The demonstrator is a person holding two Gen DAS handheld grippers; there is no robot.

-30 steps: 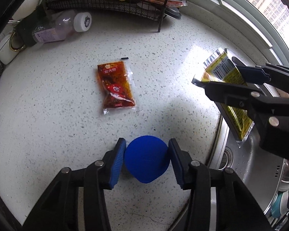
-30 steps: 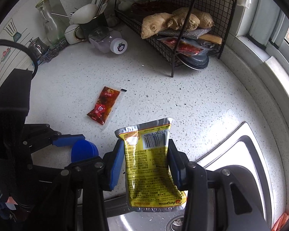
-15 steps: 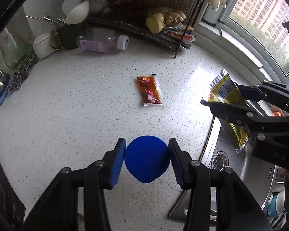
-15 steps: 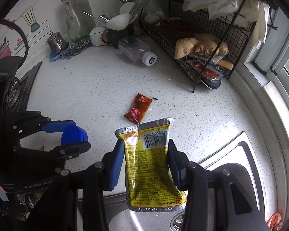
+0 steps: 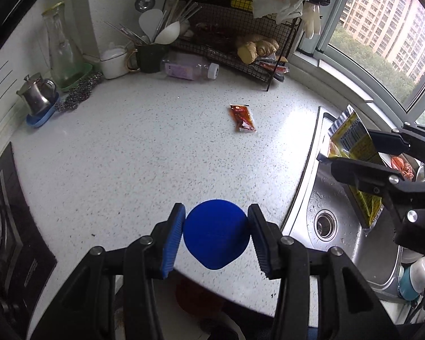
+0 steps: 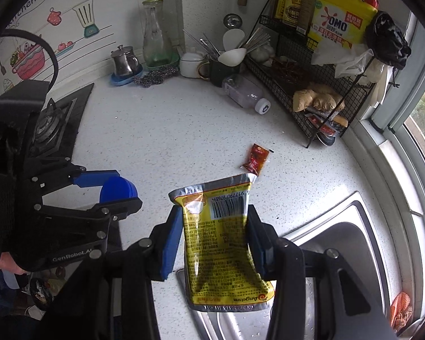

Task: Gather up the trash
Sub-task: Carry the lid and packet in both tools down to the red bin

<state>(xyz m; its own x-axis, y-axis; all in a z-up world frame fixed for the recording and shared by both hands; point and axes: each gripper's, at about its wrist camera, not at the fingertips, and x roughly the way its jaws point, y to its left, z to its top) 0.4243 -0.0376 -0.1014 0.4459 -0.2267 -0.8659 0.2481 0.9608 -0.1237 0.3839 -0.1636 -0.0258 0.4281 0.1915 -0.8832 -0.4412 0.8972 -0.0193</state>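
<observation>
Left claw (image 5: 216,236) is squeezing one blue cap (image 5: 215,233); right claw (image 6: 214,239) is pinching one yellow packet (image 6: 222,243). One red sachet (image 5: 242,114) is lying mid-frame on the speckled kitchen counter (image 5: 127,155), sink (image 5: 342,218) lower right.

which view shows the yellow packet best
The right wrist view: the yellow packet fills the centre face-on, barcode and print legible, clamped between the right tongs. The left wrist view catches it only at the right edge, seen obliquely and partly hidden behind those tongs, above the sink.

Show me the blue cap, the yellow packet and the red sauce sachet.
blue cap (image 5: 215,233), left wrist view, centre of its face.
yellow packet (image 6: 221,252), right wrist view, middle of its printed back.
red sauce sachet (image 5: 243,118), left wrist view, middle of the sachet.
</observation>
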